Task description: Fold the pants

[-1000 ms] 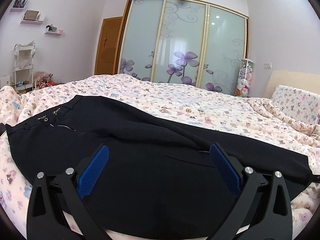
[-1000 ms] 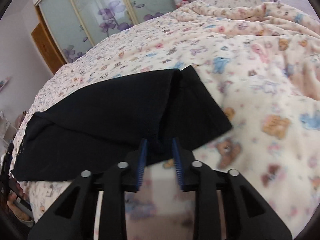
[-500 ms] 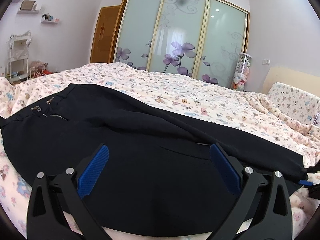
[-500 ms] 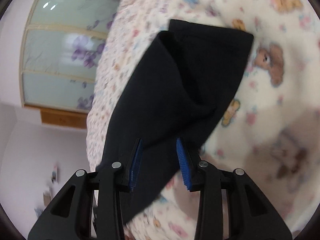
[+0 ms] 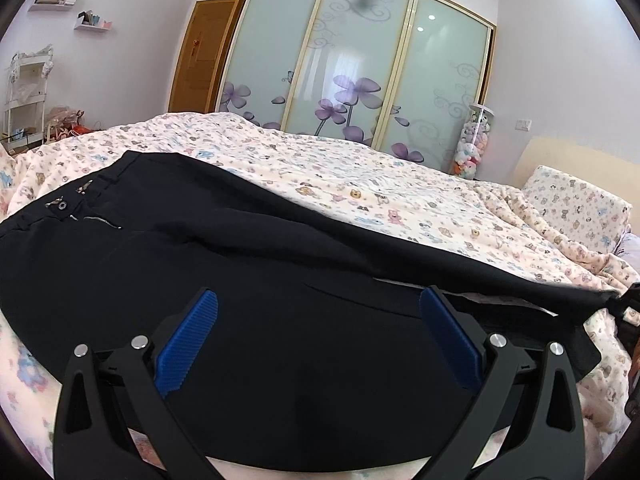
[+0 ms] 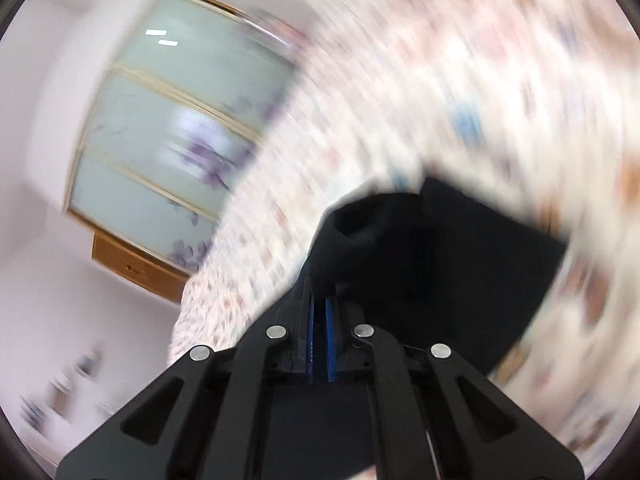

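Black pants (image 5: pixel 280 280) lie spread across the bed, with the waistband, button and zipper (image 5: pixel 64 206) at the left and the legs running right. My left gripper (image 5: pixel 319 296) hovers open low over the middle of the pants, nothing between its blue pads. In the blurred right wrist view my right gripper (image 6: pixel 319 300) is shut on the black cloth of a leg end (image 6: pixel 440 248), which bunches just past the pads. In the left wrist view the right gripper (image 5: pixel 626 300) shows at the far right edge, holding that leg's tip off the cover.
The bed's bear-print cover (image 5: pixel 400 184) stretches behind and to the right of the pants, with a matching pillow (image 5: pixel 576 204) at the right. Sliding wardrobe doors (image 5: pixel 352 60), a tube of plush toys (image 5: pixel 474 148) and a white rack (image 5: pixel 24 92) stand along the walls.
The right gripper's jaws, apart around the leg hem before, have shut on it, and the gripper has rolled and lifted. The left gripper has barely shifted.
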